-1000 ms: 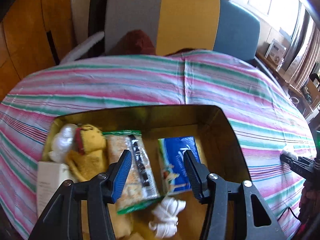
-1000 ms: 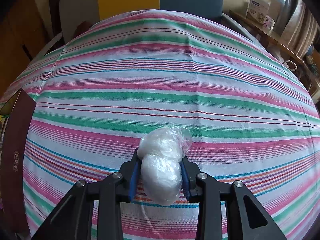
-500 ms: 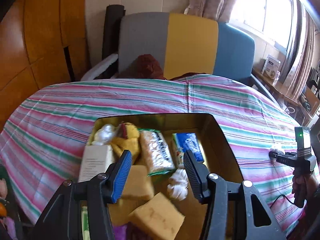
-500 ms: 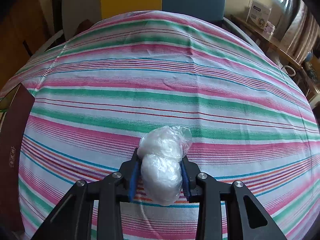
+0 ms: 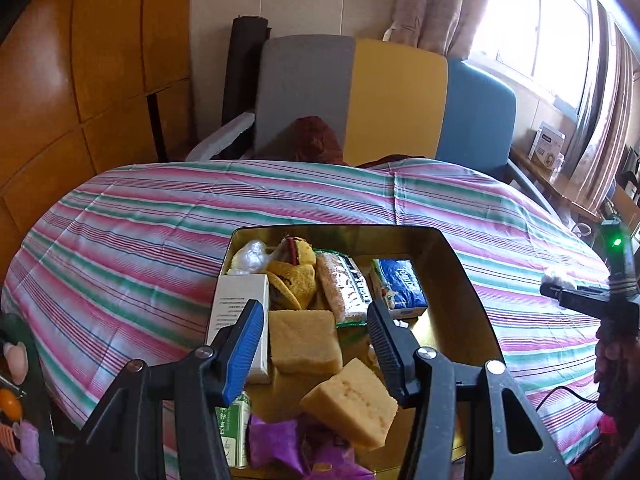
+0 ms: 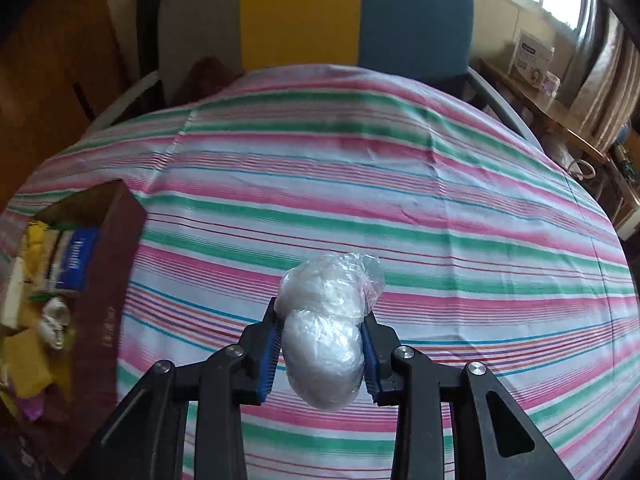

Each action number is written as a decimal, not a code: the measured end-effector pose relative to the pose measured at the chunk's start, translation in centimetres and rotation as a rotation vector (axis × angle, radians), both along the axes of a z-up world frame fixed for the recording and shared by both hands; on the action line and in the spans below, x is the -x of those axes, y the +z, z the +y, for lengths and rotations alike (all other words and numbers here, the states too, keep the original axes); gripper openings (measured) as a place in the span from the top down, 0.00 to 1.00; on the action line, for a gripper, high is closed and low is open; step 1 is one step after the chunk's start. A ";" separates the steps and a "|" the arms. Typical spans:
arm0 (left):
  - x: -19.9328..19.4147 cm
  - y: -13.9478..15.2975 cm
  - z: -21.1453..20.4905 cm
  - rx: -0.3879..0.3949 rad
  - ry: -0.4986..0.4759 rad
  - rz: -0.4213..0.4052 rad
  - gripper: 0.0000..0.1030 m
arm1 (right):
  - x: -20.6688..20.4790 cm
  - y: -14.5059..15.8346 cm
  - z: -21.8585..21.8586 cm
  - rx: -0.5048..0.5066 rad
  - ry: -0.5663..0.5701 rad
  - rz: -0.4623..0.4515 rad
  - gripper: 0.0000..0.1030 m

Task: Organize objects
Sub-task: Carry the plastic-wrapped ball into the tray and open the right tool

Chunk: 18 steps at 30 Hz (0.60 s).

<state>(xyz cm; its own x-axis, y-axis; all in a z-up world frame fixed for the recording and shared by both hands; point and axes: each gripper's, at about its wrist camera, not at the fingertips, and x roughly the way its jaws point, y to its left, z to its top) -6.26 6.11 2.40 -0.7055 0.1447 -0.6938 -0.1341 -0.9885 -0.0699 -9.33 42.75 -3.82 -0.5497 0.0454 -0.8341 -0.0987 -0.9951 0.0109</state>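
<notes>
My right gripper (image 6: 322,342) is shut on a white plastic-wrapped bundle (image 6: 326,334) and holds it above the striped cloth. It also shows at the right edge of the left wrist view (image 5: 560,286). My left gripper (image 5: 316,328) is open and empty above a gold-lined box (image 5: 460,280). The box holds yellow sponges (image 5: 304,340), a snack bag (image 5: 344,286), a blue tissue pack (image 5: 400,286), a white carton (image 5: 238,304), a yellow plush toy (image 5: 292,276) and another wrapped bundle (image 5: 250,256). The box shows at the left of the right wrist view (image 6: 104,280).
The striped tablecloth (image 6: 360,208) covers a round table. A grey, yellow and blue chair (image 5: 380,96) stands behind it. A wooden shelf with a white carton (image 6: 532,58) is at the right, under the window. Toys (image 5: 16,360) sit past the table's left edge.
My left gripper has risen and drawn back from the box, so more of its contents show. My right gripper has lifted with the bundle and turned left, bringing the box into view.
</notes>
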 end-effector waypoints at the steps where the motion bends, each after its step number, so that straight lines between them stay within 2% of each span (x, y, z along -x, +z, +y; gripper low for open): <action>1: -0.1 0.0 -0.2 -0.001 0.001 0.000 0.47 | -0.3 1.0 -1.6 0.009 0.027 0.021 0.66; 5: -0.6 0.1 -0.9 -0.006 0.007 0.005 0.47 | -1.4 3.5 -8.0 0.051 0.147 0.085 0.66; 8: -1.0 0.2 -1.6 -0.012 0.014 0.007 0.47 | -2.1 4.1 -12.5 0.073 0.228 0.094 0.66; 13: -1.4 0.1 -3.0 -0.018 0.032 0.010 0.47 | -2.1 2.5 -18.0 0.051 0.302 0.057 0.65; 18: -1.7 -0.1 -4.5 -0.024 0.054 0.005 0.47 | -1.0 0.2 -20.6 0.001 0.304 0.014 0.64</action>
<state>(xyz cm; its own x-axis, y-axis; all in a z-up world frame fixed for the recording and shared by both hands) -4.58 1.64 2.28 -0.7164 0.1226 -0.6868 -0.0810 -0.9924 -0.0926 -8.30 22.13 -3.61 -0.5497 -0.1244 -0.8260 0.2040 -0.9789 0.0116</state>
